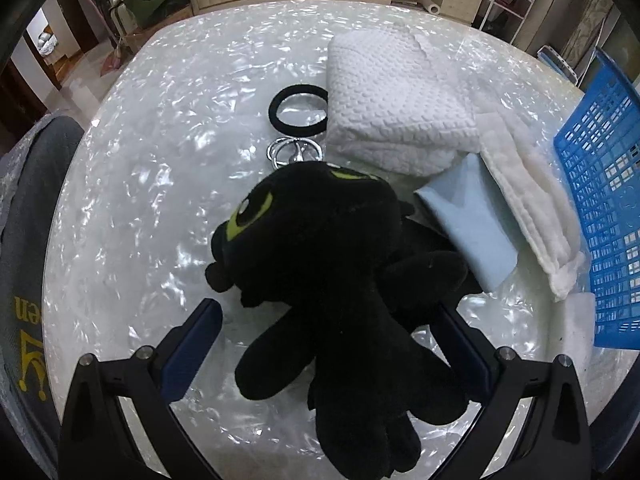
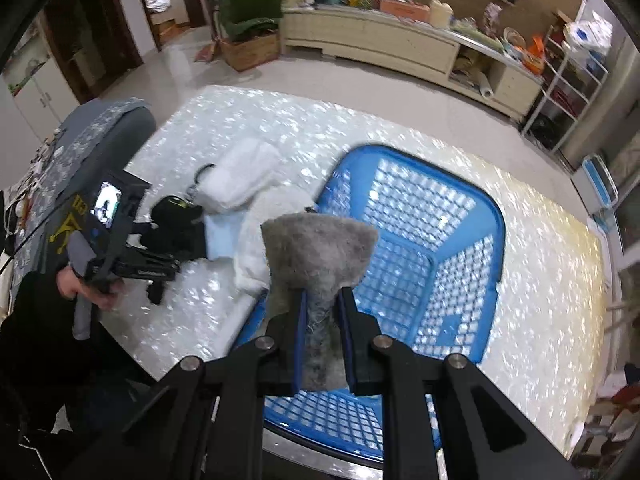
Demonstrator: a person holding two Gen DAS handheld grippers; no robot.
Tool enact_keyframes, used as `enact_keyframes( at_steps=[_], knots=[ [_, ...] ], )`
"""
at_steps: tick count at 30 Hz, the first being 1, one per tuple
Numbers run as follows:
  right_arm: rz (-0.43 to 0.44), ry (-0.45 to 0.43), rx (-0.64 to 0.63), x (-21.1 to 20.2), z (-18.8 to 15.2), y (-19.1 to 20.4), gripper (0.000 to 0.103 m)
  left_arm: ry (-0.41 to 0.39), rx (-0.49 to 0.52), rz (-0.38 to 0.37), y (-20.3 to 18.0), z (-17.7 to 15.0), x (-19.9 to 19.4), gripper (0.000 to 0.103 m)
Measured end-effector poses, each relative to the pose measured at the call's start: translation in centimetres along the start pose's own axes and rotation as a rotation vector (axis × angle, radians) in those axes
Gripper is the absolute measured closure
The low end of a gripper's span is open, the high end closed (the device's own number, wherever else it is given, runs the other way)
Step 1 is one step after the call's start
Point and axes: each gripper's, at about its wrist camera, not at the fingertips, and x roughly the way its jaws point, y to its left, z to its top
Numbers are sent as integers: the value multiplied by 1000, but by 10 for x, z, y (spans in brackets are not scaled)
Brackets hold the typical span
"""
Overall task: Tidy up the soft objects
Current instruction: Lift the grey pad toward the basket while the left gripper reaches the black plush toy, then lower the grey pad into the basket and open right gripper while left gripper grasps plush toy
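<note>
A black plush toy with green eyes point(image 1: 332, 264) lies on the table between the fingers of my left gripper point(image 1: 332, 320), which is open around it. The toy also shows in the right wrist view point(image 2: 176, 224). My right gripper point(image 2: 322, 300) is shut on a grey fuzzy cloth point(image 2: 320, 252) and holds it above the near left rim of the blue basket point(image 2: 472, 200). White towels point(image 1: 400, 104) and a light blue cloth point(image 1: 472, 220) lie beside the basket point(image 1: 604, 184). A black hair tie point(image 1: 298, 110) lies beyond the toy.
A metal key ring point(image 1: 292, 152) lies at the toy's head. A grey chair back point(image 2: 100, 136) stands at the table's left. The table top point(image 2: 540, 248) is shiny and pearl-white. A long cabinet point(image 2: 400, 44) and a wire shelf stand along the far wall.
</note>
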Motion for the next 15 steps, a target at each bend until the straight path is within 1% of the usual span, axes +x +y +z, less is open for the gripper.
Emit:
enact_keyframes(
  at_steps=[2,5,12,15],
  knots=[
    [-14,20,23,4,-5,-9,88,-6,0,2,-2,0,1,4],
    [-7,59,44,17,-12,-17,88,-19,10,-1,-4,0,0,11],
    [15,152,86,55,-23,-25,88,-24,33,-9,-3,0,-9,21],
    [14,179,89,70,-26,-26,88,-28,47,-14,-4,-2,-11,27]
  ],
)
